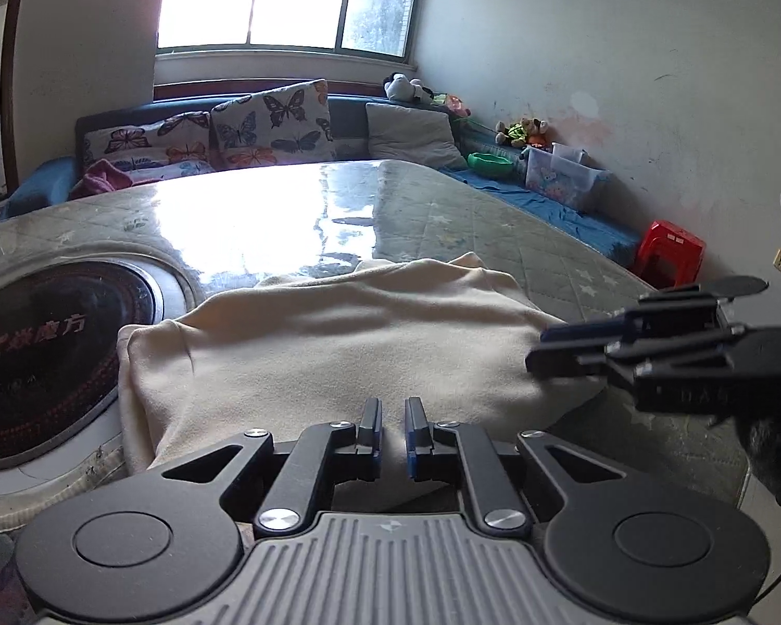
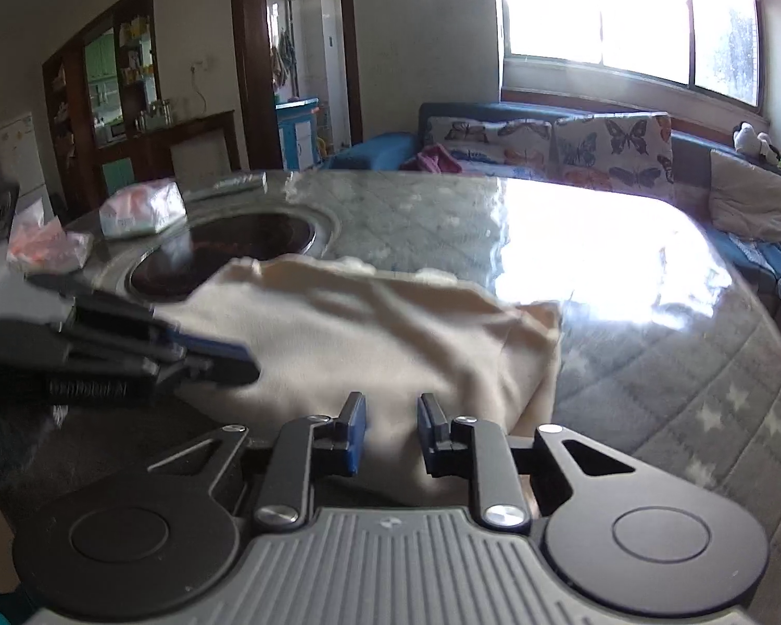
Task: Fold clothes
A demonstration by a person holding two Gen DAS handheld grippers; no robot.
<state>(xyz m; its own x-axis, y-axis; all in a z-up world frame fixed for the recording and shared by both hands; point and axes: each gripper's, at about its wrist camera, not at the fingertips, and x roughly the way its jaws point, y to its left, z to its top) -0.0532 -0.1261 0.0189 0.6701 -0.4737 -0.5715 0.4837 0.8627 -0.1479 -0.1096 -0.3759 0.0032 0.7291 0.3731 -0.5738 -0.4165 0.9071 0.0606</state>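
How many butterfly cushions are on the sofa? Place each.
2: one butterfly cushion at the sofa's left end, the other upright beside it. The table may hide more.

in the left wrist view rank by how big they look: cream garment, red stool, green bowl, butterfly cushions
1. cream garment, though it lies nearest the camera
2. butterfly cushions, taken together
3. red stool
4. green bowl, looking close to the stool and farther off, so that order is unsure
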